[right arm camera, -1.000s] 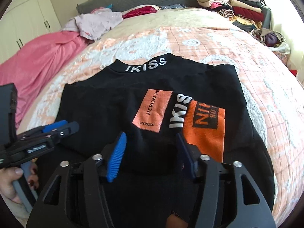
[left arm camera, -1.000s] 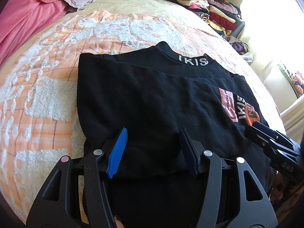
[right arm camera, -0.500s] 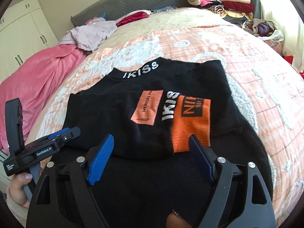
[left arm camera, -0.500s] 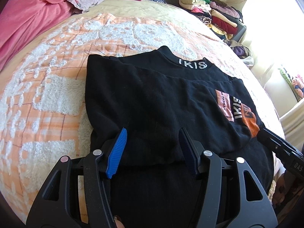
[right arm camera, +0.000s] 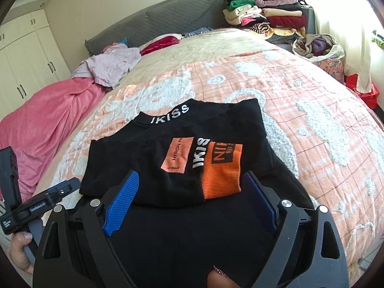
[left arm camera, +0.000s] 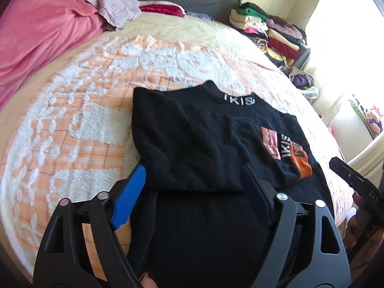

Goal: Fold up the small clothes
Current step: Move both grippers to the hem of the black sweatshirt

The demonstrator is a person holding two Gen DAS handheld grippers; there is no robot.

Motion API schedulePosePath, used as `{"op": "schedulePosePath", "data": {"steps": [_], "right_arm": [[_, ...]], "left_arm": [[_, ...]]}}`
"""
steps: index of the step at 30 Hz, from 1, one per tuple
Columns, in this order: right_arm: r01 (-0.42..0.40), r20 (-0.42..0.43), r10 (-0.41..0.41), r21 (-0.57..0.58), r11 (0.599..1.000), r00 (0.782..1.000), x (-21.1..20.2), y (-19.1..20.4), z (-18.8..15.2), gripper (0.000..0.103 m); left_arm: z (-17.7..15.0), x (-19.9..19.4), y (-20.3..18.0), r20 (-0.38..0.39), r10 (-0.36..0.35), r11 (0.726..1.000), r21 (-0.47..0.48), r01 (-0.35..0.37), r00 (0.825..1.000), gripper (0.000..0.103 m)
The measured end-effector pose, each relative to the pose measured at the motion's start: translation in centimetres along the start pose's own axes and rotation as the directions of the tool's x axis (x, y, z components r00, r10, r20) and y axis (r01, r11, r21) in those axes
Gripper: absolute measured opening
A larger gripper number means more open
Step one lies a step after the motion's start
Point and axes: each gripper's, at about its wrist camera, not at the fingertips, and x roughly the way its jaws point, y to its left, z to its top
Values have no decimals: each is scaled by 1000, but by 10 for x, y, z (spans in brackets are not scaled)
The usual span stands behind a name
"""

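Both jaws wide open — empty | black sweater (right arm camera: 182,158) folded on bed (right arm camera: 300,100)

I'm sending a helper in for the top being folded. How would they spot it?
On the bed's orange-and-white blanket, near the closest edge, lies a black top partly folded. Unlike the pink and lilac clothes by the headboard, it has white IKISS lettering on the collar and an orange cuff.

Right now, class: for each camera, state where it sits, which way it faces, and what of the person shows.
Left wrist: on the left gripper, facing the headboard over the black top; right gripper at right edge.
Right wrist: on the right gripper, same direction; left gripper and hand lower left.
Shared: top, clothes stack, pink blanket.
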Motion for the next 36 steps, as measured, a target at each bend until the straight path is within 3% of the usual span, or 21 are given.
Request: {"op": "schedulePosePath", "data": {"steps": [4, 5, 9, 19, 36], "right_arm": [[-1, 19, 1, -1, 1000, 1000, -10, -1, -1, 89], [-2, 25, 2, 0, 1000, 1000, -13, 0, -1, 99], [-7, 47, 7, 12, 1000, 999, -23, -3, -3, 99], [12, 67, -13, 17, 1000, 998, -42, -9, -11, 99], [43, 55, -44, 22, 999, 997, -55, -28, -34, 99]], "left_arm": [[0, -12, 3, 28, 4, 1000, -14, -4, 1000, 87], [0, -14, 4, 31, 5, 1000, -16, -4, 999, 87], [-4, -20, 7, 43, 16, 1000, -23, -15, 999, 92], [-18, -39, 19, 63, 61, 998, -33, -59, 996, 93], [-55, -52, 41, 27, 127, 991, -51, -126, 992, 93]]}}
